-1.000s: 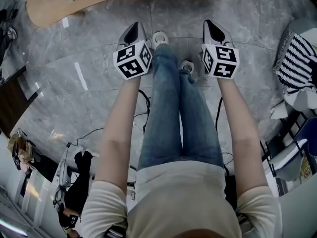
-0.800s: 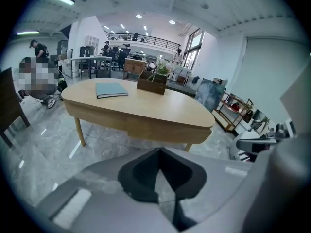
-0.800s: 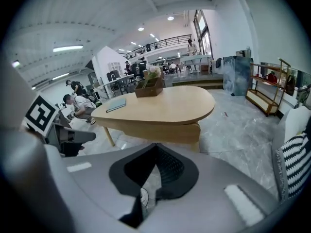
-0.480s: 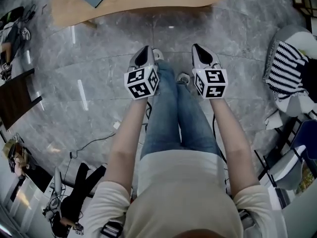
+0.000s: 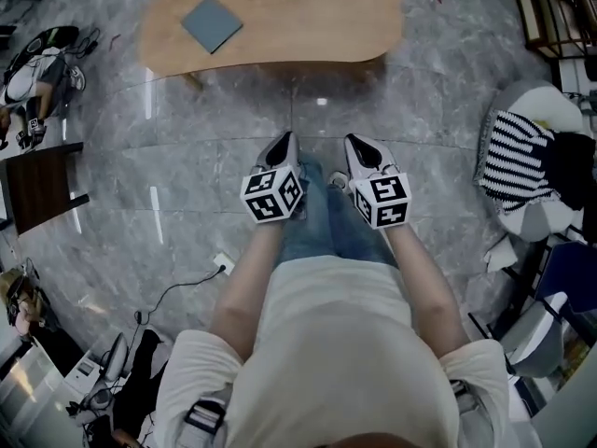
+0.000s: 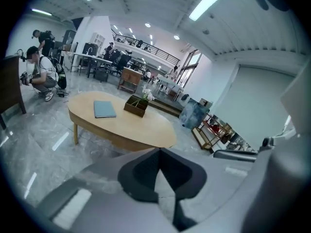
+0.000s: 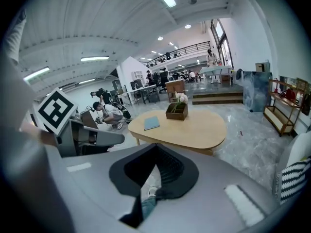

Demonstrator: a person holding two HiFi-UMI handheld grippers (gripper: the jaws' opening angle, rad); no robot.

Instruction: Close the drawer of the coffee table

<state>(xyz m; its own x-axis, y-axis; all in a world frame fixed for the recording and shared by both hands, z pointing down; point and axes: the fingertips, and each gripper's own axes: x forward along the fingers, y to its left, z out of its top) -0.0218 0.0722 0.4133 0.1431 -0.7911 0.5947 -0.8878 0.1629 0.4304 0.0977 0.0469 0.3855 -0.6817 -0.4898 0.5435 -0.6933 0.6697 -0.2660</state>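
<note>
Coffee table (image 5: 308,28) — well beyond both grippers (image 5: 288,140) (image 5: 353,143)

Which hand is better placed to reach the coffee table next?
Left, narrowly: the left tongs and right tongs are shut, empty, side by side, short of the coffee table; the left lines up nearer its middle. The drawer isn't visible.

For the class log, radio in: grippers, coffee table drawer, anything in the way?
Left gripper and right gripper shut, empty. Oval light-wood coffee table ahead, untouched; drawer state not visible. Nothing on grey marble floor between.
</note>
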